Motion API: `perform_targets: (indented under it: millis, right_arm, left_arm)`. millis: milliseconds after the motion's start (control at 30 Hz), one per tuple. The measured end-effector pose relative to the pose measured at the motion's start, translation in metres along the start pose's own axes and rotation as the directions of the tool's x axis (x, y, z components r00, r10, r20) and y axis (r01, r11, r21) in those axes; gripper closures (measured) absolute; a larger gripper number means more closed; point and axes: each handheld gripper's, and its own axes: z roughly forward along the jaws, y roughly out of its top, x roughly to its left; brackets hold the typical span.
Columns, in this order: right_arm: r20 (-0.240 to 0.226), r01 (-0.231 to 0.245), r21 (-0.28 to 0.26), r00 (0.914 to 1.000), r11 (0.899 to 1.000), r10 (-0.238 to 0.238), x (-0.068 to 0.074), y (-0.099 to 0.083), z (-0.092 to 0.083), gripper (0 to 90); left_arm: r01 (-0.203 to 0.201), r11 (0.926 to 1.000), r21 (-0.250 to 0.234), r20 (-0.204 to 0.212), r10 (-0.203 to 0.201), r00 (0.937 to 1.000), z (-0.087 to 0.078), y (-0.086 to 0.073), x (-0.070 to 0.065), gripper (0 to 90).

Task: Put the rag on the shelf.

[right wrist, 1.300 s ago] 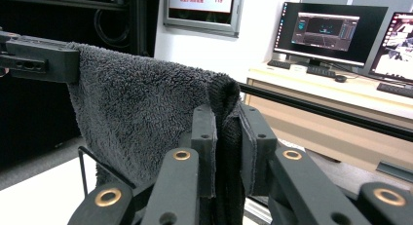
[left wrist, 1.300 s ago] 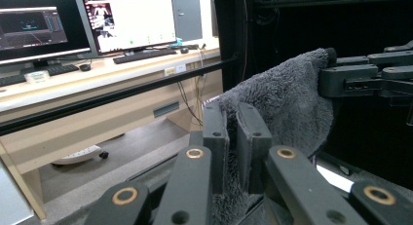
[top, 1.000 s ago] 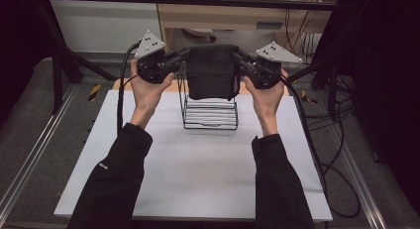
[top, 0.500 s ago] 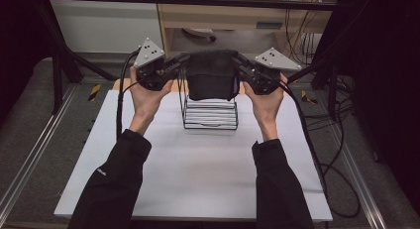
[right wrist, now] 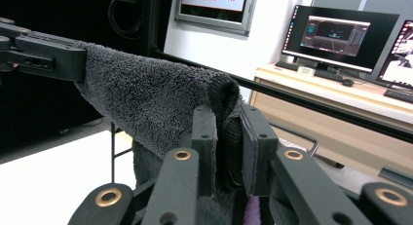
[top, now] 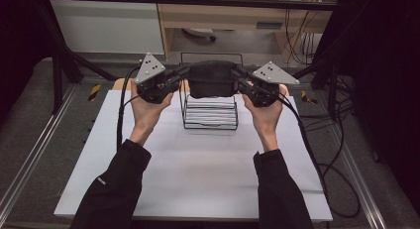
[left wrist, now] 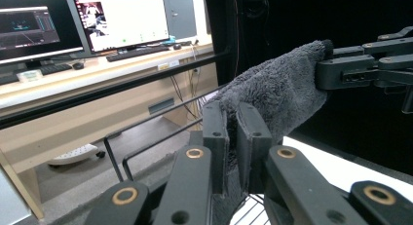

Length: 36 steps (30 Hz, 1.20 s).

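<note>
A dark towel (top: 213, 79) hangs stretched between the left gripper (top: 174, 79) and right gripper (top: 243, 79), both jaws pinching its opposite ends above a wire rack (top: 209, 114).

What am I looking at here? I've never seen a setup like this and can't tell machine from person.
No robot: a person holds a hand-held gripper in each hand. The high view looks down on a white table. The left gripper and right gripper each pinch one end of a dark grey fluffy towel, stretched above a black wire rack standing on the table. The other two pictures come from cameras riding on each gripper, showing black jaws clamped on the towel.
</note>
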Motion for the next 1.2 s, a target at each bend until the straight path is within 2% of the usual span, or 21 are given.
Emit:
perform_targets:
  millis: [200, 300, 433, 667, 967, 1200]
  right_arm:
    - [-0.012, -0.009, 0.017, 0.9999, 1.000, 0.009, 0.001, -0.006, -0.004, 78.0]
    - [-0.016, -0.014, 0.031, 0.9998, 0.999, 0.015, 0.003, -0.008, -0.005, 76.9]
    - [-0.019, -0.004, 0.062, 0.9998, 0.998, 0.005, 0.005, -0.009, -0.008, 74.8]
    - [-0.018, -0.009, 0.120, 0.9998, 0.993, 0.012, 0.008, -0.008, -0.014, 67.1]
    - [-0.013, -0.032, 0.196, 0.9993, 0.980, 0.036, 0.010, -0.016, -0.020, 56.6]
    - [-0.023, -0.080, 0.247, 0.9958, 0.966, 0.088, 0.008, -0.028, -0.021, 50.2]
  left_arm:
    - [0.008, 0.9997, 0.022, 0.012, -0.008, 0.9999, -0.002, -0.007, -0.003, 83.2]
    - [0.032, 0.9987, 0.041, 0.024, -0.033, 0.9992, -0.003, -0.011, -0.003, 82.7]
    - [0.057, 0.9959, 0.070, 0.032, -0.059, 0.9977, -0.004, -0.016, -0.002, 81.7]
    - [0.065, 0.9894, 0.130, 0.041, -0.071, 0.9967, -0.007, -0.023, -0.005, 78.7]
    - [0.062, 0.9811, 0.184, 0.048, -0.072, 0.9963, -0.005, -0.033, -0.008, 75.0]
    - [0.060, 0.9736, 0.221, 0.048, -0.072, 0.9963, 0.002, -0.044, -0.011, 71.3]
